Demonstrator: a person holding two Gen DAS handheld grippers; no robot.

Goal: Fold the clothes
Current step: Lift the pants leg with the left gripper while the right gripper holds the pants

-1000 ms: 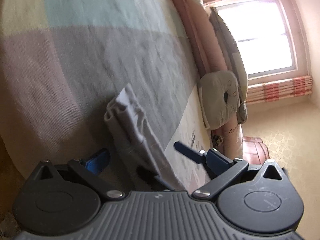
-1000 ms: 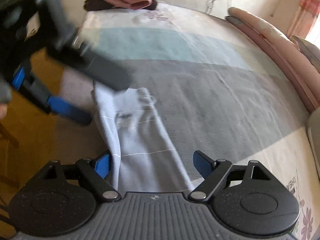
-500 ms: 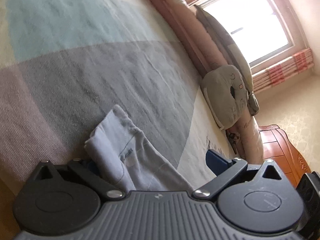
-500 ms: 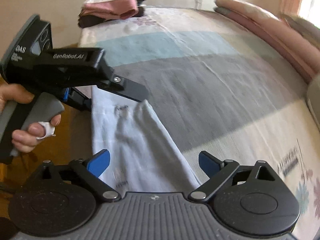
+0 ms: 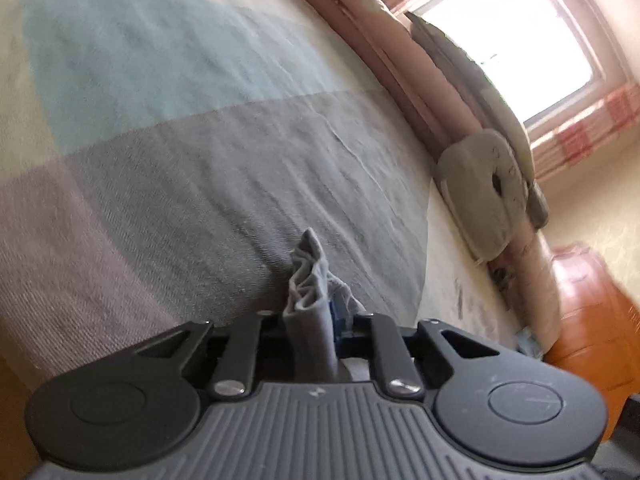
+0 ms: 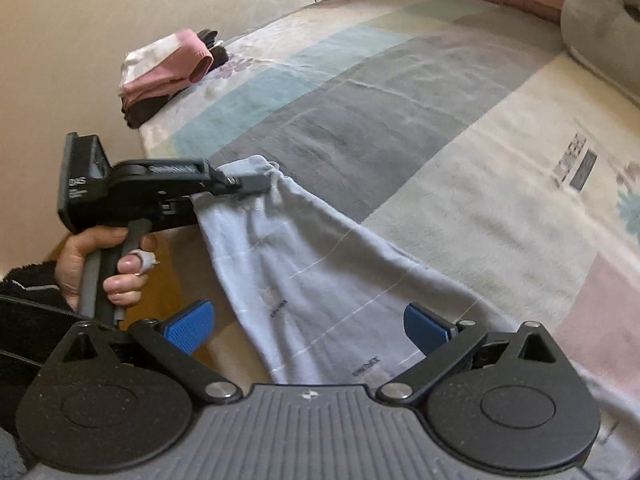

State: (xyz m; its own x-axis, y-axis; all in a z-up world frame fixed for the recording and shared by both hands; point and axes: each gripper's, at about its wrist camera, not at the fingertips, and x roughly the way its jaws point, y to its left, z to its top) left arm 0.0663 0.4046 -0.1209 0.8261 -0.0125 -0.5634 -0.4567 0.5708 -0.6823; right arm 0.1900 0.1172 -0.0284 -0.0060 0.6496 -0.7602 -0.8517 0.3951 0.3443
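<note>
A light blue garment with thin white lines lies along the near edge of the bed, one end lifted. My left gripper is closing on that end, and bunched cloth sticks up between its pads. The right wrist view shows this left gripper from the side, pinching the garment's far corner, with a person's hand on its handle. My right gripper hovers over the garment's near part. Its jaws are opening wide, and the blue pads stand clear of the cloth on both sides.
The bed cover has grey, blue, cream and pink blocks. A stack of folded pink and dark clothes sits at the far corner. A grey pillow and a pink bolster line the headboard side. An orange wooden nightstand stands beside the bed.
The left gripper's jaws have gone from wide apart to pinching the garment's end, bunching it. The right gripper has rolled and shifted right along the garment, its jaws spreading a little wider.
</note>
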